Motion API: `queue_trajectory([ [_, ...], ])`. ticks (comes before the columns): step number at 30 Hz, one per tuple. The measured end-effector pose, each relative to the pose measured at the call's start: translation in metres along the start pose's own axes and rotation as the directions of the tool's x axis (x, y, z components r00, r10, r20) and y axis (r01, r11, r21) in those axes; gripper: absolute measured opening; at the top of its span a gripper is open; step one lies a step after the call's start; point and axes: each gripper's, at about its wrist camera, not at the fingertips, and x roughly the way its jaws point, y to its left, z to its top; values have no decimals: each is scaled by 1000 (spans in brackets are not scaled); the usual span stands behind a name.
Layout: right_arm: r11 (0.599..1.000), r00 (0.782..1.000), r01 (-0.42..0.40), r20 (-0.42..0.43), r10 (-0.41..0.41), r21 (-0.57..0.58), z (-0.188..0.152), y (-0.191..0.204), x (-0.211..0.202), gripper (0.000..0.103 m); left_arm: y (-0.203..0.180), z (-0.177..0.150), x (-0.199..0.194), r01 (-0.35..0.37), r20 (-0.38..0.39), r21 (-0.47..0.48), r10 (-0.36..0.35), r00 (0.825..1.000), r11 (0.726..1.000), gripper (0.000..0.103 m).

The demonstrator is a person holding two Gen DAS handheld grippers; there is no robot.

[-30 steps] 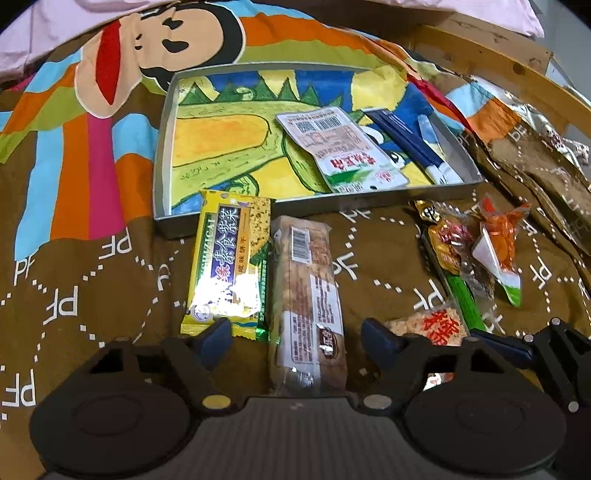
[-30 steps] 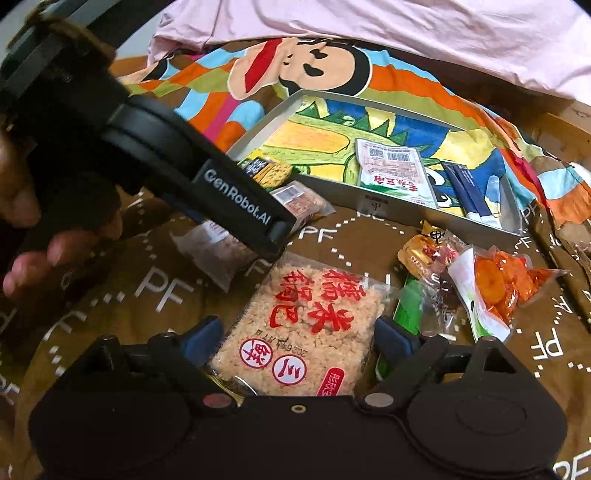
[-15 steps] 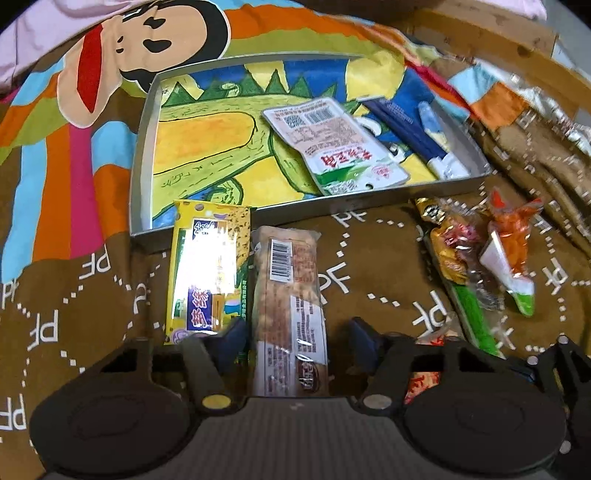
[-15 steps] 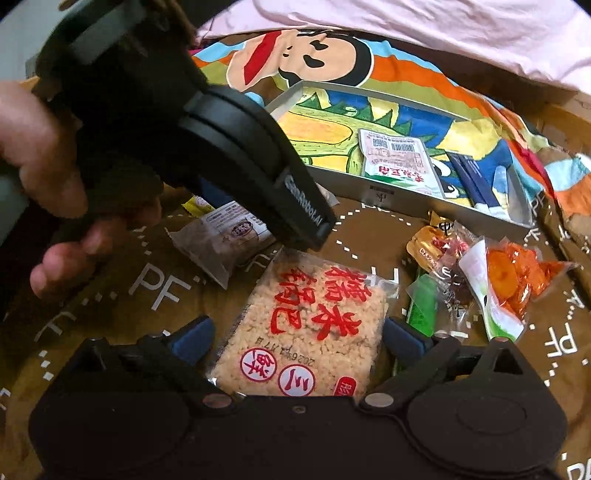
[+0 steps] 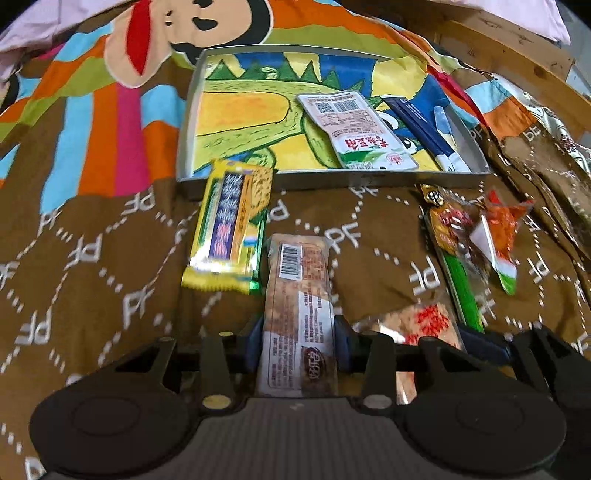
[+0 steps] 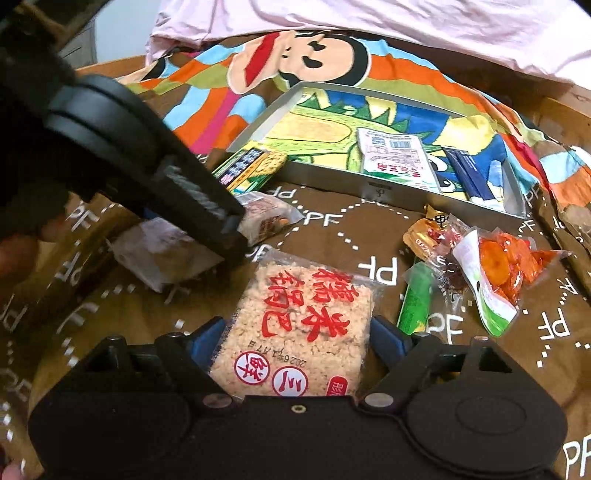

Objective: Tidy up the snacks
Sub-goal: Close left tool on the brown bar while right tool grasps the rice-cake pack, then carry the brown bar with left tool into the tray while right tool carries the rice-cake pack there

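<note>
Brown cloth (image 5: 92, 295) printed with white letters and a cartoon monkey covers the surface; pink fabric (image 6: 406, 33) lies beyond.

A shallow grey tray (image 5: 186, 122) sits ahead of both tools. Inside it, toward its right end: a white packet (image 5: 354, 129) and a dark blue packet (image 5: 421, 129) side by side. The rest of the tray floor is bare, painted paper.

Left gripper (image 5: 298, 341): jaws have just been closing and now pinch a long brown snack bar (image 5: 297, 295) between the pads. A yellow wafer pack (image 5: 231, 225) lies just ahead and left of it, its far end touching the tray's near wall.

Right gripper (image 6: 295, 338): jaws wide, closing a little, straddling a square rice cracker pack (image 6: 295, 325); whether the pads touch it, cannot tell.

Ahead and right of it: a green stick pack (image 6: 415, 295), a sausage pack (image 6: 436, 240) and an orange snack bag (image 6: 509, 266), bunched together on the cloth.
</note>
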Motion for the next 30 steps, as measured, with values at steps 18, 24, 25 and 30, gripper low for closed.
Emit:
queue_trajectory([
  [18,968,991,78,124,-49,-237,-26,15,-46,84,2,-62,-66,30,29,-216,-24,999,976,42],
  [24,961,976,142,193,-97,-237,-20,6,-55,84,1,-69,-86,19,91,-264,6,996,964,42],
  [25,961,974,150,203,-103,-231,-18,3,-55,84,1,-68,-88,19,108,-269,10,994,963,42],
  [30,972,964,159,242,-114,-172,1,-20,-60,84,-1,-48,-92,20,169,-285,29,985,958,42],
])
